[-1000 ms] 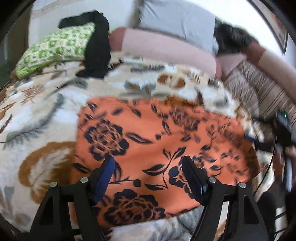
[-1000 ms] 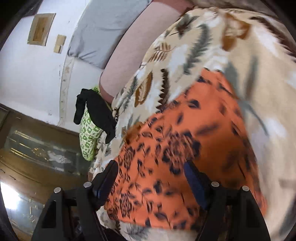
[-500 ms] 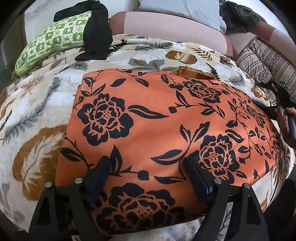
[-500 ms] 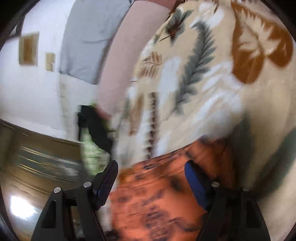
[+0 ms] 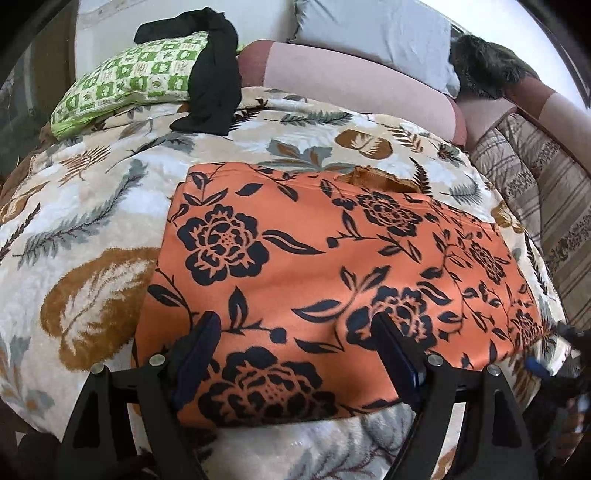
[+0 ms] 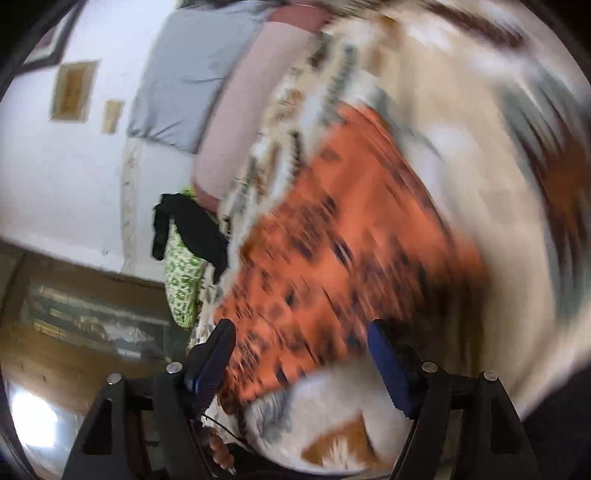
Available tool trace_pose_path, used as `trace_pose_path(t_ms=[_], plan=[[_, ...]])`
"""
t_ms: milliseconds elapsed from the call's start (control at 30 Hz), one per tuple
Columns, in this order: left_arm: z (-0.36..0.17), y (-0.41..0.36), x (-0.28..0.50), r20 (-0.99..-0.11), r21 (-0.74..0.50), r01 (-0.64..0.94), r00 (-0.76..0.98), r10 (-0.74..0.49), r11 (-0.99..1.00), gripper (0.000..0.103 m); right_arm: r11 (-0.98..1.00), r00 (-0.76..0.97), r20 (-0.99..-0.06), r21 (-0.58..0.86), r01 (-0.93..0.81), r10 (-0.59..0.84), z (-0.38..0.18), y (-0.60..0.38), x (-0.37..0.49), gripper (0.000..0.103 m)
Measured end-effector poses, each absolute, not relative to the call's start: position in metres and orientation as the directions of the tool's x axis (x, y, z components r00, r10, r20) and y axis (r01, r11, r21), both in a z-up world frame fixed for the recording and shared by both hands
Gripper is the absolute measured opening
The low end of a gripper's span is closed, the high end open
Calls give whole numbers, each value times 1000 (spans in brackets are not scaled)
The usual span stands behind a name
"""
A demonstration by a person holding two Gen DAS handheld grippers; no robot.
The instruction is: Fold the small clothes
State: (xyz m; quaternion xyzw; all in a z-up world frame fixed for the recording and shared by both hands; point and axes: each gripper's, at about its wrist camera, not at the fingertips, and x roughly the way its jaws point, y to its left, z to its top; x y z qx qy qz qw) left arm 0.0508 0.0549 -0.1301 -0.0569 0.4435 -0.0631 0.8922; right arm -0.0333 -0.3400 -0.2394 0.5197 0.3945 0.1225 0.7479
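Note:
An orange garment with dark floral print [image 5: 332, 266] lies flat on the leaf-patterned bedspread [image 5: 92, 221], with a tan inner edge showing at its far side. My left gripper [image 5: 295, 321] hovers over the garment's near edge, open, with its pads clear of the cloth. The right gripper's dark body [image 5: 565, 354] shows by the garment's near right corner. The right wrist view is blurred by motion. There my right gripper [image 6: 301, 328] is above the edge of the garment [image 6: 351, 240], its jaws opening with nothing gripped between them.
A green checked pillow [image 5: 129, 81] with a black garment [image 5: 216, 81] draped over it lies at the far left. A pink bolster [image 5: 351, 85] and a grey pillow [image 5: 373, 29] line the back. A striped blanket [image 5: 535, 192] is on the right. A wooden cabinet [image 6: 74, 332] stands beyond the bed.
The right gripper swung quickly sideways: its view went from mostly bedspread to the orange garment in the middle. In the left view it dropped toward the garment's near right corner. The left gripper barely shifted.

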Motion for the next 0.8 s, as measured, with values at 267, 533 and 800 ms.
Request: trace_pose_path(t_ms=[267,533,800], plan=[[-117,52,43,-774,-144,63,615,-151,988,84,306,721,-460,887,345,519,-267,-368,-14,77],[-118,33,62,-778,-111,93,612,-145,989,84,343,742,-470,877,335,477,-260,-379,2,76],[-153,4,100,-838,-49,89,538,-89,995,84,355,739,-477,873,335,476,-261,-377,8,77]])
